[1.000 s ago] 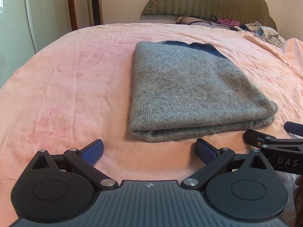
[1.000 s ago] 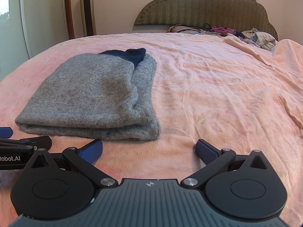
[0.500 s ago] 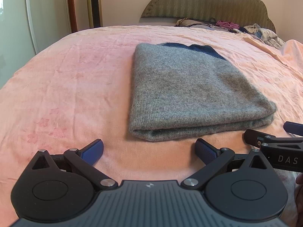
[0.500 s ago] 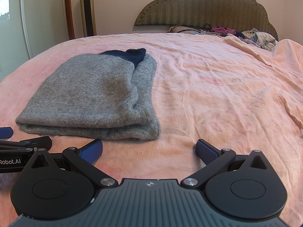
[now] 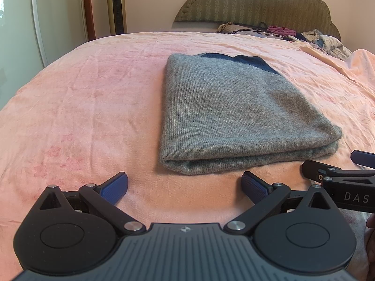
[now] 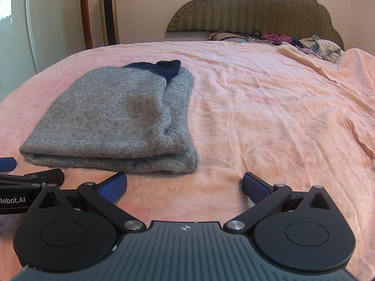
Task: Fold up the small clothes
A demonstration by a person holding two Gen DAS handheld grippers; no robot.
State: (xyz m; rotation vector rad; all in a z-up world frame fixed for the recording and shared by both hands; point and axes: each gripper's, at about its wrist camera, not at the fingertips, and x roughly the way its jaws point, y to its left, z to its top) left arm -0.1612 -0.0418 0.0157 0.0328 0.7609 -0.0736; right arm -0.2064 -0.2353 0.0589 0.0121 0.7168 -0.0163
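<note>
A folded grey sweater lies on the pink bedsheet of a bed, a dark blue collar band showing at its far end. The left claw and right claw sit low, just short of its near edge, both spread wide and holding nothing. The fold looks finished or nearly so. The risk now: a claw sliding forward could snag the loose knit or the wrinkled sheet beneath, dragging the layers askew. On the right side the upper layer already sits short of the lower one, so a nudge there could open the stack.
</note>
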